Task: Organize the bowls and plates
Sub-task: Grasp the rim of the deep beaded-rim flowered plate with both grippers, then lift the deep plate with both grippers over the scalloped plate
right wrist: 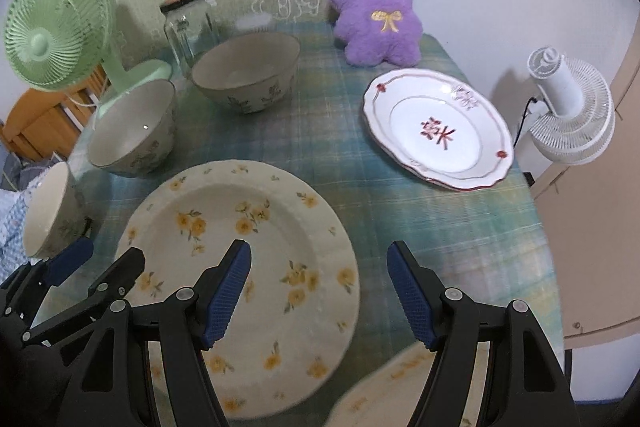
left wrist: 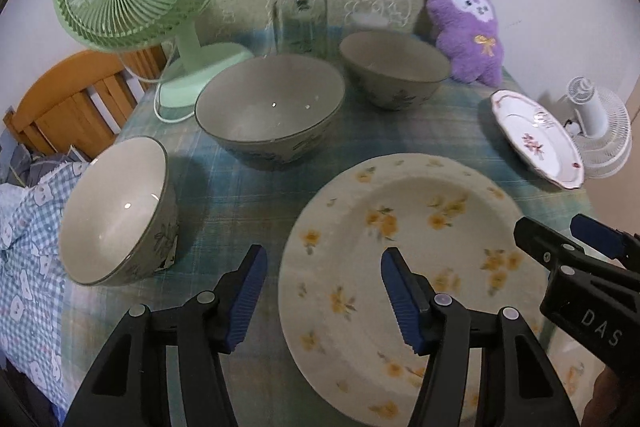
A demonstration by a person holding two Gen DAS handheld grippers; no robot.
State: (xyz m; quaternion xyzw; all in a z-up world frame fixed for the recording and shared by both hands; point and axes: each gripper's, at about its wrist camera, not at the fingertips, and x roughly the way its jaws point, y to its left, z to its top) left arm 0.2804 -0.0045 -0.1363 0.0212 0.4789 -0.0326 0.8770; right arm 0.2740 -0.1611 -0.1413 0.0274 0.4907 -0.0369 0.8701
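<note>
Tablecloth (right wrist: pixel 332 131): yellow-flowered plate (right wrist: pixel 240 267) under right gripper (right wrist: pixel 319 297).

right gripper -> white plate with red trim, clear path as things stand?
Probably yes. The right gripper is open, holding nothing, and bare tablecloth lies between it and the white plate. The yellow-flower plate sits left of that line.

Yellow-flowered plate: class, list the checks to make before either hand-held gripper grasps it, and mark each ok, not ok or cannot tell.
1. Left hand-held gripper open: ok.
2. Right hand-held gripper open: ok.
3. Yellow-flowered plate carries nothing: ok.
4. Plate rim between either gripper's pads: not ok, both hover above it.
5. Second flowered plate at the near edge overlaps the first: cannot tell.
6. Nearest bowl sits apart from the plate: ok.
</note>
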